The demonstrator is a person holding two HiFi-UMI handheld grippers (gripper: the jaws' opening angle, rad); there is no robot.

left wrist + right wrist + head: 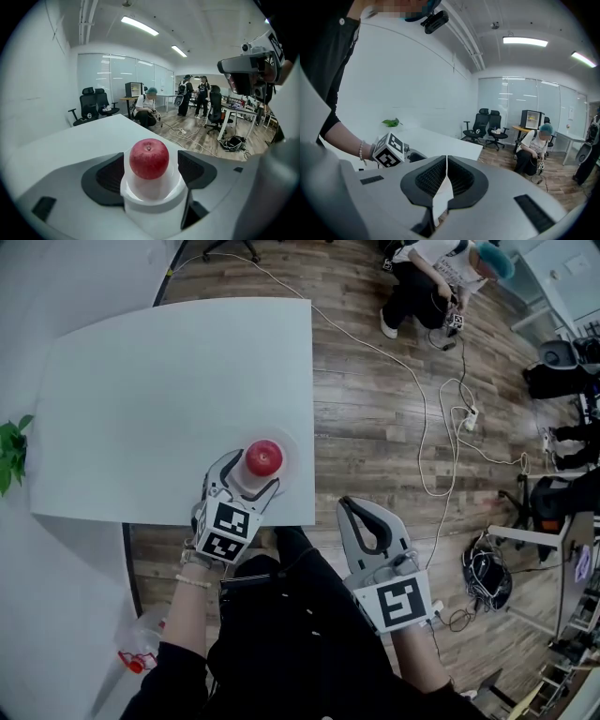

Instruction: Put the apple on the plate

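Observation:
A red apple (264,457) (149,158) rests upright on a small white plate (290,448) (140,191) near the front right corner of the white table (169,399). My left gripper (251,476) (150,171) is open, with one dark pad on each side of the apple and the plate rim. Neither pad touches the apple. My right gripper (348,504) (446,161) is shut with nothing in it. It hangs off the table, to the right of the front corner, above the wooden floor.
A green plant (11,451) pokes in at the table's left edge. The table's right edge (311,409) runs close beside the plate. A seated person (431,277), cables (441,427) and office chairs (91,105) occupy the floor beyond. A plastic bottle (139,652) lies at lower left.

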